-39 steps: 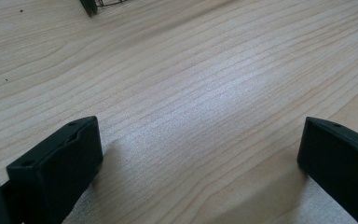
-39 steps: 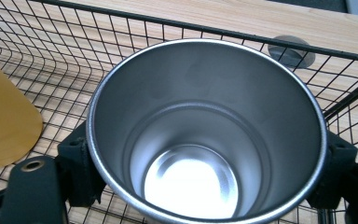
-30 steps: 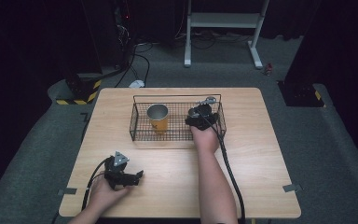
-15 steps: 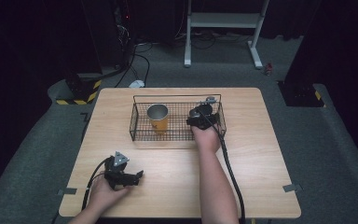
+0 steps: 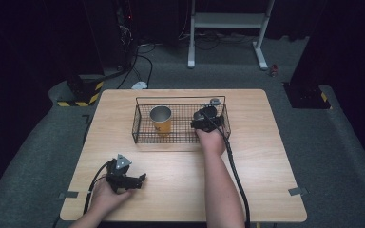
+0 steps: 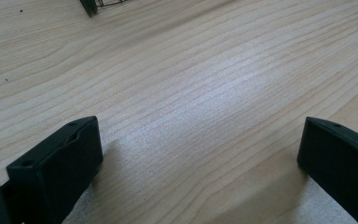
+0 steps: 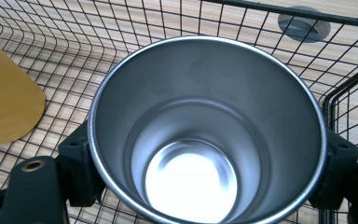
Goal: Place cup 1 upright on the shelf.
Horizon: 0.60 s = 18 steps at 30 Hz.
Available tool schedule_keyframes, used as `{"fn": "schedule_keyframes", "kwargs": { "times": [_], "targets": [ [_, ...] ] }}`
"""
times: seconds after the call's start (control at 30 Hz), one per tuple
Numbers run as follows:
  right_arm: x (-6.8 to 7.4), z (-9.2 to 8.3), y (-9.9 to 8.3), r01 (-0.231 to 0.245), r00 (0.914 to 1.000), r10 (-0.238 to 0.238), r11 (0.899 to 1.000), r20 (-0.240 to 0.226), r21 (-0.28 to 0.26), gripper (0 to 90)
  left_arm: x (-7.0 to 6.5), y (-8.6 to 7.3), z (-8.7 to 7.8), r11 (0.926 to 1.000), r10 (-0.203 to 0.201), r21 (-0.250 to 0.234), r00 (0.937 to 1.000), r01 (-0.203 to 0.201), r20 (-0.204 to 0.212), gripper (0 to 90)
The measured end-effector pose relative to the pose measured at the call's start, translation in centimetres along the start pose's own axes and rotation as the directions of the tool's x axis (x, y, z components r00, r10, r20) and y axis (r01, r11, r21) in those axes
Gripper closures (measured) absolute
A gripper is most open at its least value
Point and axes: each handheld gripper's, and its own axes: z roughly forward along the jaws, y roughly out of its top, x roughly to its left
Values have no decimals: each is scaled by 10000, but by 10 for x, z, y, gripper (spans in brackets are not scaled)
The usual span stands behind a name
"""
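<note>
2 cups sit inside the wire basket (image 5: 140, 124) in the high view: a yellow cup (image 5: 161, 119) toward its left, and a steel cup (image 5: 205, 114) at its right end under the right gripper (image 5: 206, 118). Compared with 1 s ago, almost nothing has shifted; the right hand has stayed at that corner, which suggests the cup is being set down or is about to be let go, though from this height I cannot say whether it rests on the mesh. The left gripper (image 5: 132, 181) lies near the table's (image 5: 256, 156) front edge, well apart from the basket.

In the left gripper view the jaws stand wide apart over bare wood, holding nothing.

In the right gripper view the jaws clasp the steel cup (image 7: 205, 130) on both sides, upright and empty. The basket's far wall and right corner stand close, the yellow cup (image 7: 7, 93) is just to its left, and a small grey disc (image 7: 304, 23) lies beyond the rim.
</note>
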Motion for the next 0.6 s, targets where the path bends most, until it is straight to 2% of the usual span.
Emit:
{"fn": "schedule_keyframes", "kwargs": {
  "times": [0.33,0.6],
  "targets": [
    [1,1,-1,60,9999,-61,9999,109,85,109,0,0,0,10000,3,1,10000,-3,0,2],
    [2,-4,1,108,9998,-104,9997,183,-235,100,0,0,0,10000,8,5,10000,-8,-5,2]
  ]
}}
